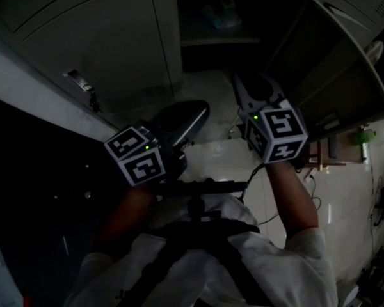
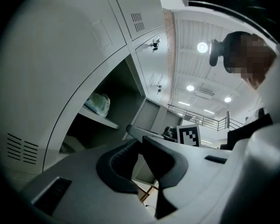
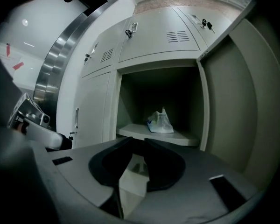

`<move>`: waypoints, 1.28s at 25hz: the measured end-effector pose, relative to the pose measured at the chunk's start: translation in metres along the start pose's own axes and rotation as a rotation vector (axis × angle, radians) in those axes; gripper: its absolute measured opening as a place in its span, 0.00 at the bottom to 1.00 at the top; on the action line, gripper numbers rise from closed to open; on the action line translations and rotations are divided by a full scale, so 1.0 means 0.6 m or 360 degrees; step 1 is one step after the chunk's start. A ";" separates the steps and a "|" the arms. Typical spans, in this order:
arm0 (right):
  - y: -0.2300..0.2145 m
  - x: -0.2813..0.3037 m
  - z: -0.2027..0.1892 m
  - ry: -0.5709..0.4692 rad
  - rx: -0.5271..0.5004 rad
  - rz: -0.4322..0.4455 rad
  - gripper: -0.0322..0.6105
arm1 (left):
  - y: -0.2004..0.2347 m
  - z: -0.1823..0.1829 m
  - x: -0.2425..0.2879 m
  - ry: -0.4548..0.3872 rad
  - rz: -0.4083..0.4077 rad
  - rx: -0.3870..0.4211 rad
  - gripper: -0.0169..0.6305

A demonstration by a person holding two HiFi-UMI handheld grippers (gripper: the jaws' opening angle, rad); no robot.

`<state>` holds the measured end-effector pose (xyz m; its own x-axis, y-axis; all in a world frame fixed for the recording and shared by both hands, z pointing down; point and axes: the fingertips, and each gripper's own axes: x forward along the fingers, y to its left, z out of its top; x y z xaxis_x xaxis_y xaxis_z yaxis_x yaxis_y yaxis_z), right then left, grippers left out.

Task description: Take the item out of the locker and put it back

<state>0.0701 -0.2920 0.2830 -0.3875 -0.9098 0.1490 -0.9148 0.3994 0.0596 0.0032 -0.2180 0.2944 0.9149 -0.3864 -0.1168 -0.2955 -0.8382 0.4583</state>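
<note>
White crumpled plastic bag (image 3: pixel 160 122) lies well beyond the right tool (image 3: pixel 138 143), whose jaws stand slightly apart and empty. The left tool (image 2: pixel 139 141) is closed on nothing. The bag rests on the shelf (image 3: pixel 182 137) of the open grey metal locker (image 3: pixel 224 106).

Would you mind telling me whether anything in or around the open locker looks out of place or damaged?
Nothing stands out. The plastic bag sits crumpled on the shelf of the open locker, with nothing spilled around it, and the door is swung wide and not visibly bent.
</note>
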 end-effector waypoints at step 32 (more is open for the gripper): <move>0.105 -0.127 -0.145 0.0174 0.0461 -0.0249 0.05 | 0.015 -0.087 -0.188 0.0131 -0.0056 -0.0258 0.05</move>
<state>0.0518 -0.1874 0.3612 -0.2400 -0.9336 0.2662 -0.9626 0.1932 -0.1902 -0.0885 -0.1619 0.3575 0.9454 -0.3193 -0.0659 -0.2205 -0.7751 0.5920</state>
